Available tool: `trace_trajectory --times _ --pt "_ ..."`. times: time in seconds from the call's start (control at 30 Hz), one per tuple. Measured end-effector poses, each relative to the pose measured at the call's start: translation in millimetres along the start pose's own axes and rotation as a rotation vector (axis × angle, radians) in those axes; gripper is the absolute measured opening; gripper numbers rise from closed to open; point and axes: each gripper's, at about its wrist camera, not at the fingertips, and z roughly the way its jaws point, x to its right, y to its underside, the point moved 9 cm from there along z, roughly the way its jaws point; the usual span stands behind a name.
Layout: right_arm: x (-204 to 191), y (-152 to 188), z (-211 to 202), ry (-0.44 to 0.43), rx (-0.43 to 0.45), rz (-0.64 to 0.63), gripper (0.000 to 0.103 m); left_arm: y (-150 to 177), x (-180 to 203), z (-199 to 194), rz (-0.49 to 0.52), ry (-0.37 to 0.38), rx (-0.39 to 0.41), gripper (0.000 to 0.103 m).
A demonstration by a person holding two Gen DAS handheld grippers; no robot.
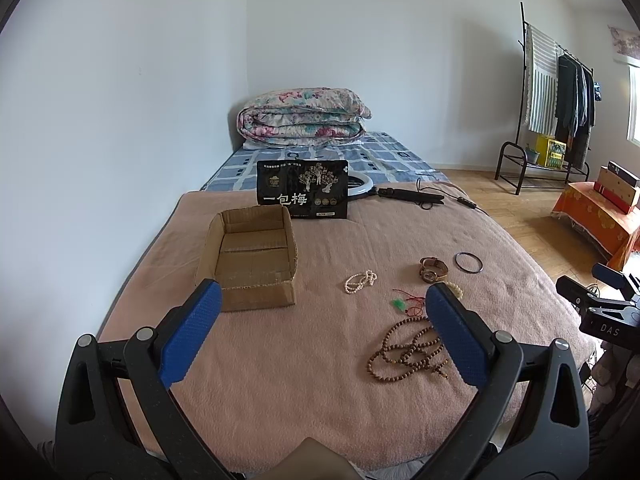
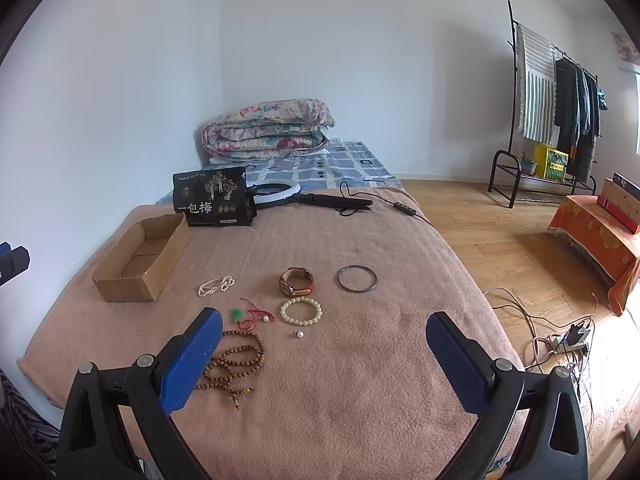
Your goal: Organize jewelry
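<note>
Jewelry lies on a pink blanket (image 2: 360, 380): a white pearl string (image 2: 216, 285) (image 1: 361, 280), a watch (image 2: 297, 281) (image 1: 432, 269), a dark bangle (image 2: 357, 279) (image 1: 469, 262), a cream bead bracelet (image 2: 301, 310), a green pendant on red cord (image 2: 250, 315) (image 1: 406, 303), brown wooden beads (image 2: 234, 364) (image 1: 408, 350) and a loose pearl (image 2: 300, 334). An open, empty cardboard box (image 1: 252, 258) (image 2: 142, 258) stands to the left. My left gripper (image 1: 322, 304) is open and empty above the blanket. My right gripper (image 2: 324, 332) is open and empty, short of the jewelry.
A black snack pouch (image 1: 303, 189) stands behind the box, with a ring light (image 2: 276, 192) and its black stand (image 2: 336, 201) beside it. A folded quilt (image 1: 300, 114) lies at the bed's far end. A clothes rack (image 2: 556, 104), an orange-draped table (image 2: 596, 236) and floor cables (image 2: 560, 336) are on the right.
</note>
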Motion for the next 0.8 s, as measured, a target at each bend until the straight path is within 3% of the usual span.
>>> trace_trajectory --times 0.8 --pt "1 3 2 0.002 -0.012 0.004 0.103 10 4 5 -0.002 -0.001 0.003 0.103"
